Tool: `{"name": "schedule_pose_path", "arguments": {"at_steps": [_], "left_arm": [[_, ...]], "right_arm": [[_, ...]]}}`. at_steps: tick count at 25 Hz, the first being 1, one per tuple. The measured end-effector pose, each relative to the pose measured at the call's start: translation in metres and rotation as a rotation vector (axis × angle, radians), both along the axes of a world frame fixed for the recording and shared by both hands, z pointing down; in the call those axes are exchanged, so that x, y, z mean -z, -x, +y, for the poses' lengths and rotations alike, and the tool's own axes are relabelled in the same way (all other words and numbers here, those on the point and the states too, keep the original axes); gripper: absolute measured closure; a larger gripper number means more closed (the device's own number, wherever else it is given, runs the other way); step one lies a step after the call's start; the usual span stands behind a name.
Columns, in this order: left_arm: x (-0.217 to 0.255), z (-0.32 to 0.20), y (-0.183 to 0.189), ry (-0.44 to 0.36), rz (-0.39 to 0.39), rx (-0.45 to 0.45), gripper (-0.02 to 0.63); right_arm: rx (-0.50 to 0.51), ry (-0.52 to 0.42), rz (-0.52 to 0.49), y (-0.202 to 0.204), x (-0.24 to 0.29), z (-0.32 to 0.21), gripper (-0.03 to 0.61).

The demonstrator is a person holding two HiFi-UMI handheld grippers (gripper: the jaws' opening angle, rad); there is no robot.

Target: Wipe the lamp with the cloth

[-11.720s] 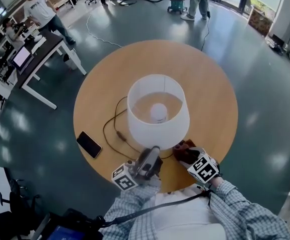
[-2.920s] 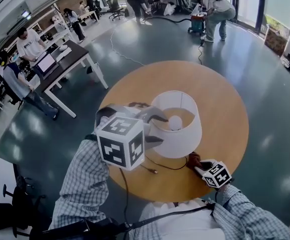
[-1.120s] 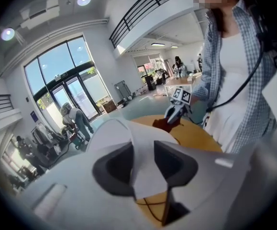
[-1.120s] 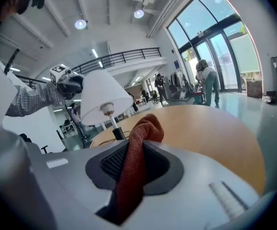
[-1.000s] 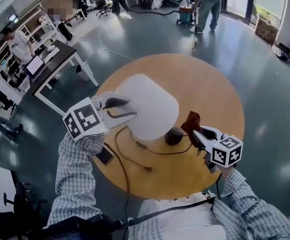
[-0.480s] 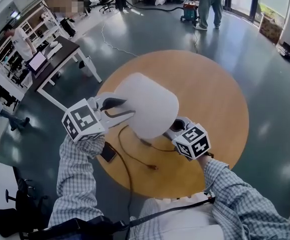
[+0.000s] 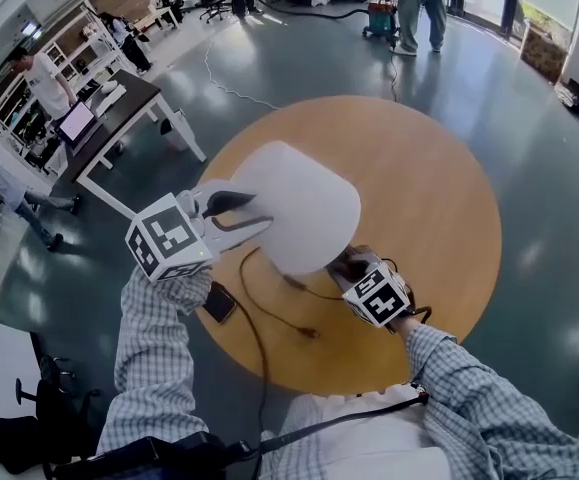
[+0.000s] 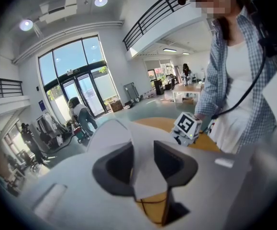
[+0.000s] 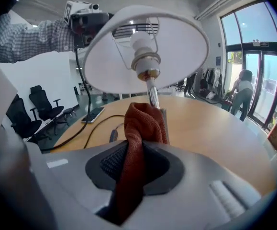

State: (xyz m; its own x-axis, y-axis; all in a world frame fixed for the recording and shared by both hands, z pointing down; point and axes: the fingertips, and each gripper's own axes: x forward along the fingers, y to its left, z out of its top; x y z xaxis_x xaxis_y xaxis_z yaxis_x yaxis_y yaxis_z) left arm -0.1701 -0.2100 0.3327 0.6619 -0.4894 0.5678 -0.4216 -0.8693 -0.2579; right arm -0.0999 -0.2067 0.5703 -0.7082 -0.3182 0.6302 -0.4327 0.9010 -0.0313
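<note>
Left gripper [image 7: 241, 211] [image 8: 143, 163]: the jaws are closed part-way on the rim of the white fabric lamp shade [image 7: 307, 200] [image 8: 110, 134]. The left gripper view shows the thin shade wall standing between the two dark pads, with both pads against it. The shade is raised above the round wooden table [image 7: 434, 193] and tilted, so the head view shows its outer wall rather than its open top.

Right gripper [image 7: 350, 268] [image 9: 134, 163]: the jaws are nearly closed on a rust-red terry cloth [image 9: 141, 128]. The cloth is pinched between the ribbed pads, and a folded bunch of it stands up past the fingertips. This gripper sits low over the table, under the near edge of the shade, and points at the lamp's centre.

Lamp: the right gripper view looks up into the shade. It shows the white bulb socket [image 9: 143, 56] and, below it, the slim chrome stem [image 9: 152, 96] leaning slightly. The top of the cloth bunch lies directly in front of the lower stem. It appears to touch the stem, but contact cannot be confirmed because the cloth covers that part. The lamp's foot is hidden behind the cloth in this view and under the shade in the head view.

Other items: a black power cord [image 7: 261, 316] [image 9: 97, 123] loops across the table on the person's side of the lamp. A dark mobile phone [image 7: 217, 303] [image 9: 92, 114] lies flat near the table's left edge, just beside the cord.
</note>
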Motion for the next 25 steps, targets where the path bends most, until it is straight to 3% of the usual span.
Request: {"name": "schedule_pose_path", "arguments": {"at_steps": [4, 8, 16, 20, 25], "left_arm": [[0.000, -0.002, -0.002, -0.005, -0.002, -0.002, 0.484], [0.001, 0.000, -0.003, -0.011, -0.010, -0.012, 0.483], [0.003, 0.002, -0.008, -0.037, -0.041, -0.041, 0.479], [0.006, -0.002, -0.018, -0.080, -0.077, -0.066, 0.479], [0.006, 0.005, -0.033, -0.113, -0.118, -0.112, 0.477]], "right_arm": [[-0.036, 0.079, 0.038, -0.027, -0.021, 0.006, 0.505], [-0.106, 0.099, -0.018, -0.044, -0.004, -0.004, 0.505], [-0.084, -0.004, -0.247, -0.015, 0.070, -0.046, 0.505], [-0.070, -0.036, -0.268, -0.007, 0.091, -0.063, 0.504], [-0.127, 0.079, -0.264, -0.015, 0.059, -0.064, 0.503]]}}
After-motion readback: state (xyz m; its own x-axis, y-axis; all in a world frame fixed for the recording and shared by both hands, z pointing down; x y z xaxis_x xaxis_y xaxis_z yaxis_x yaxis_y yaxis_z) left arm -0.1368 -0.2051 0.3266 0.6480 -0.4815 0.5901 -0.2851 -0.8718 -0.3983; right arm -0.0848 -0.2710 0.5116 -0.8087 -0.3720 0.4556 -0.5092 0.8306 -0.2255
